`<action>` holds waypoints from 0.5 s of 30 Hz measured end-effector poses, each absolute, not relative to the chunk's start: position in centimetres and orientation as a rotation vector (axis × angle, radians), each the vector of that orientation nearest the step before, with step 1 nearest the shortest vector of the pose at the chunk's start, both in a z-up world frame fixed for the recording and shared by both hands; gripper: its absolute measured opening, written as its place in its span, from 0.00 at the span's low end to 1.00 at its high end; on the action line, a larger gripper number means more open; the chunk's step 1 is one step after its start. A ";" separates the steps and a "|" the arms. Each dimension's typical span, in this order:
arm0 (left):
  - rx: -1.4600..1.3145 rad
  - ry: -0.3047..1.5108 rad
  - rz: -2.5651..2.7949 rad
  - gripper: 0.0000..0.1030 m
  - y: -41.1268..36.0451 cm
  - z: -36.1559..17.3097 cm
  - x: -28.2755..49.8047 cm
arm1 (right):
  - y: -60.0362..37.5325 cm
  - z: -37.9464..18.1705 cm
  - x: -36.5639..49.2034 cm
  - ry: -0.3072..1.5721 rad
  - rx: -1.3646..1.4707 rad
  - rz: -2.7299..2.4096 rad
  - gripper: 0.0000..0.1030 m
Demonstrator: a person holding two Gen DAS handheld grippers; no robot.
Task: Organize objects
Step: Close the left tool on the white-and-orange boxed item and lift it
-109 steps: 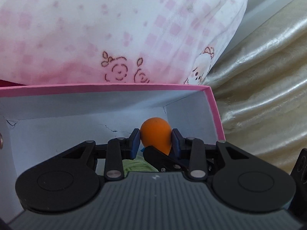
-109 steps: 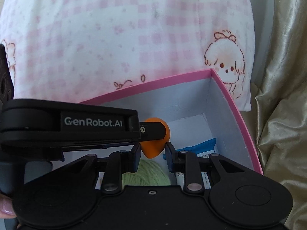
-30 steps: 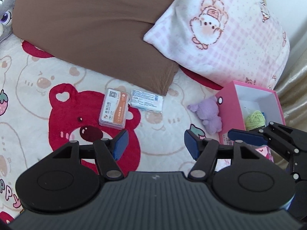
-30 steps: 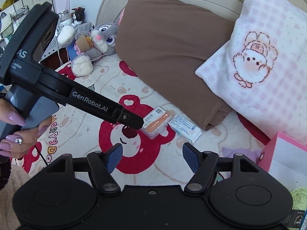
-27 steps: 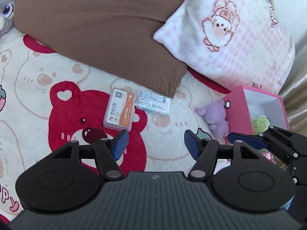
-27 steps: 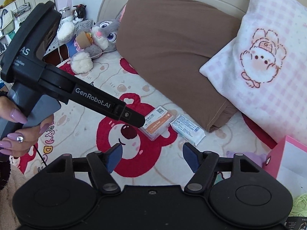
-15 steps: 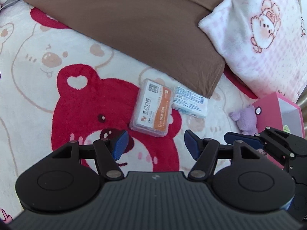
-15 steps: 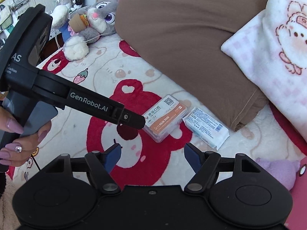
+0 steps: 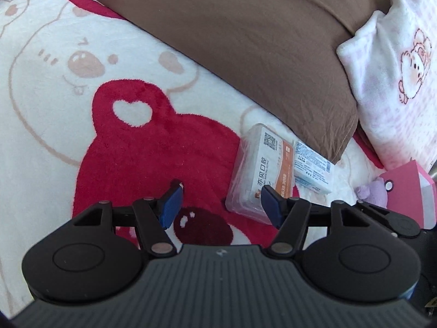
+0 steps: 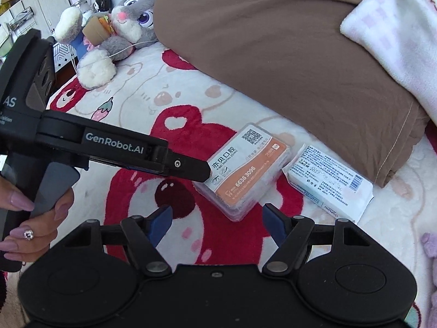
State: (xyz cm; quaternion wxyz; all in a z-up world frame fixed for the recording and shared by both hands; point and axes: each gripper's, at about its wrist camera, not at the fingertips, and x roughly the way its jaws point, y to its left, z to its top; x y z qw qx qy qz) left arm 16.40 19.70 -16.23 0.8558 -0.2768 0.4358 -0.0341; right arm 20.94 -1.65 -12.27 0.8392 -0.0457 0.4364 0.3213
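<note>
A clear plastic box with a white and orange label (image 9: 262,172) (image 10: 243,168) lies on the bear-print blanket. A white and blue wipes packet (image 9: 312,168) (image 10: 329,180) lies just right of it. My left gripper (image 9: 221,202) is open and empty, low over the blanket, with its right finger at the box's near edge; in the right wrist view its tip (image 10: 196,170) touches or nearly touches the box's left side. My right gripper (image 10: 217,222) is open and empty, just short of the box. The pink box (image 9: 409,191) stands at the right, with a purple plush (image 9: 372,191) beside it.
A brown pillow (image 10: 273,41) and a pink checked pillow (image 9: 396,82) lie behind the objects. A grey rabbit plush (image 10: 120,22) sits at the far left of the bed. Shelves stand beyond the bed's left side (image 10: 24,13).
The left gripper let go of the orange object in the pink box and both grippers left it. Both have moved left and down toward the clear box, which looms larger.
</note>
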 end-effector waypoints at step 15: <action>-0.514 0.828 -0.220 0.31 17.1 -16.7 16.8 | -1.3 -14.0 20.8 0.882 -0.078 0.660 0.76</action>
